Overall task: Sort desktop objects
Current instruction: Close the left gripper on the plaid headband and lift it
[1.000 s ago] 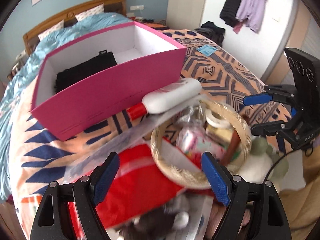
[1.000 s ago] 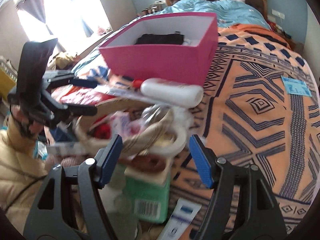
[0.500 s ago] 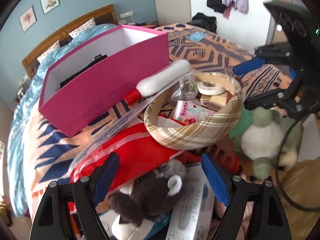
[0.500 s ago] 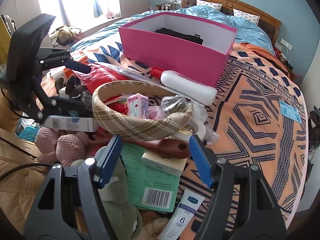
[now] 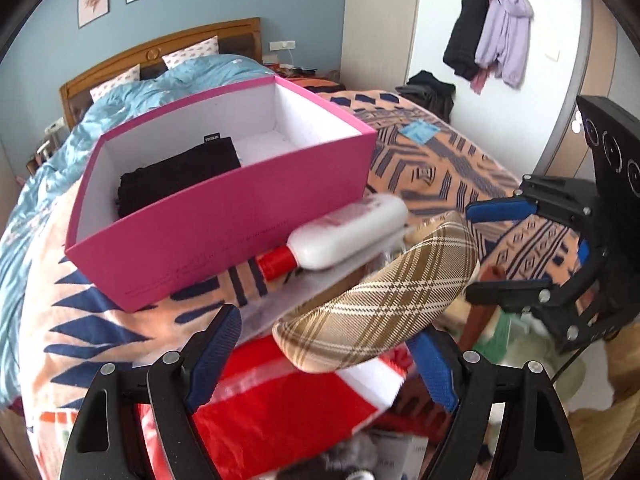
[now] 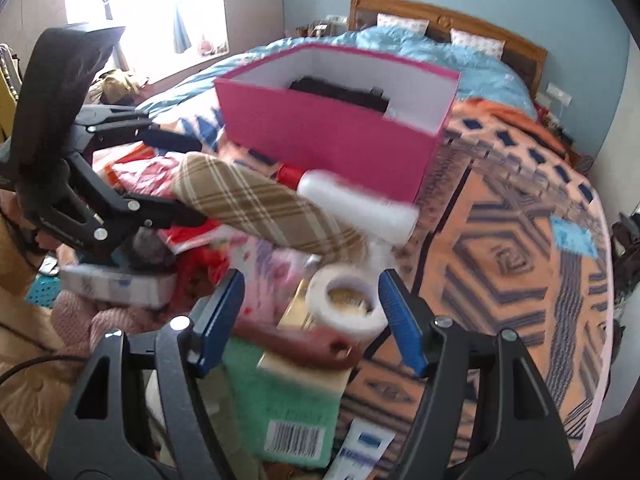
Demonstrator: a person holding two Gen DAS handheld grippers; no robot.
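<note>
With both the left gripper (image 5: 324, 360) and the right gripper (image 6: 310, 320) open and empty, the plaid headband (image 5: 380, 300) sits atop the clutter just before the pink box (image 5: 224, 220), so close squarely across its band before lifting.

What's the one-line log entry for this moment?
left gripper: open, at plaid headband | right gripper: open, over tape roll | pink box: holds black cloth | nothing held
</note>
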